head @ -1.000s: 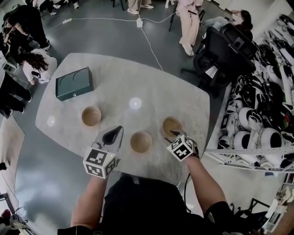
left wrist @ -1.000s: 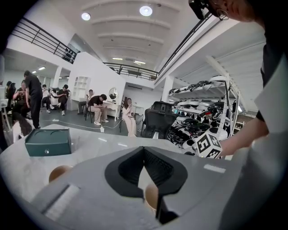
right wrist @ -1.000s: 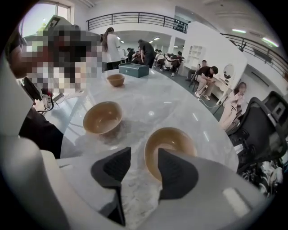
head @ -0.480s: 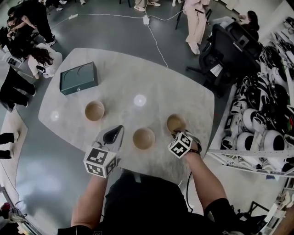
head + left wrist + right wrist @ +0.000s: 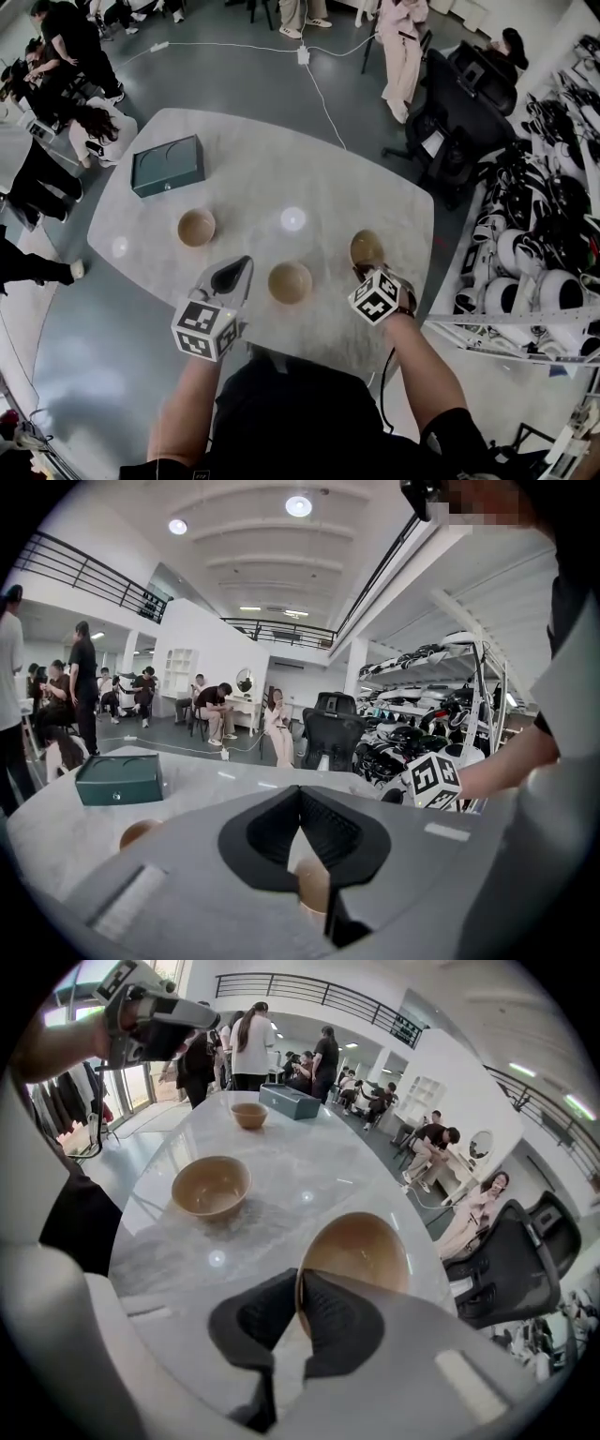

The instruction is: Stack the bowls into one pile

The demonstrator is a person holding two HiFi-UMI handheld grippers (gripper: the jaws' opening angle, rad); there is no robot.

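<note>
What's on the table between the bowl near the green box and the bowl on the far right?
One more brown bowl, empty and upright. The head view shows it best.

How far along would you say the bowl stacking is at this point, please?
Nothing is stacked yet: the three bowls sit apart on the table. In hand: the right gripper is closing its jaws on the rim of the right bowl; the left gripper is shut, empty. Left: nest that bowl, the middle bowl and the left bowl into one pile.
</note>
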